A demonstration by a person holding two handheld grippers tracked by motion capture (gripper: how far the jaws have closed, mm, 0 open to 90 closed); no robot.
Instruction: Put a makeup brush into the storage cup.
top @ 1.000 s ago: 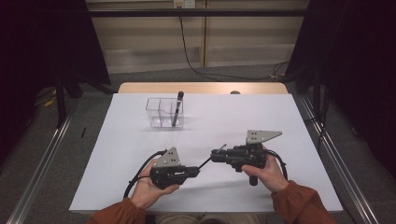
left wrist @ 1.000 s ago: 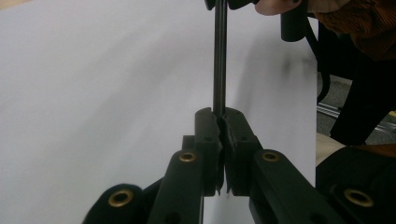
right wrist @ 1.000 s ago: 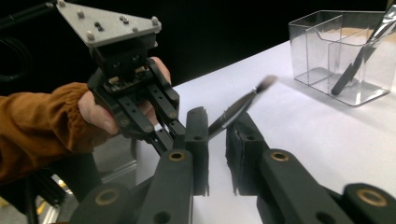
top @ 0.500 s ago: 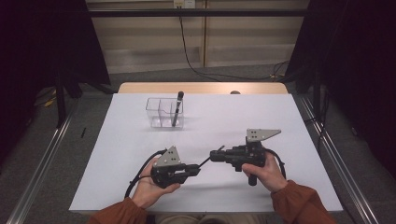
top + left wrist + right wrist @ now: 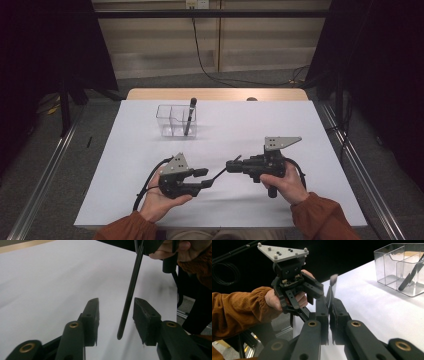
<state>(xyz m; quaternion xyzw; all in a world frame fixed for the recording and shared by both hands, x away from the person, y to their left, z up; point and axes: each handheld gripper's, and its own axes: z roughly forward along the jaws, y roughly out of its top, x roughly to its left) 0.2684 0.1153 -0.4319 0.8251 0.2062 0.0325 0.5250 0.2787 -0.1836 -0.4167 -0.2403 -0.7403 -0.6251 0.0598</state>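
Note:
A thin black stick [image 5: 217, 175] spans the gap between the two grippers at the front middle of the white table. My right gripper [image 5: 229, 165] is shut on one end of it, and its jaws [image 5: 329, 305] pinch the stick, whose far end looks pale and blurred. My left gripper [image 5: 205, 178] is open. Its jaws have just been opening, and in the left gripper view [image 5: 116, 301] the stick [image 5: 128, 300] hangs between the pads without touching either. A hand holds each gripper.
A clear divided box [image 5: 170, 121] stands at the back left of the white sheet [image 5: 280, 125], with a black pen-like stick [image 5: 189, 116] leaning in its right compartment. A wooden table edge [image 5: 215, 94] runs behind it. Metal rails flank the table.
The left gripper's jaws have parted from around the stick. Both hands and the right gripper have stayed where they were.

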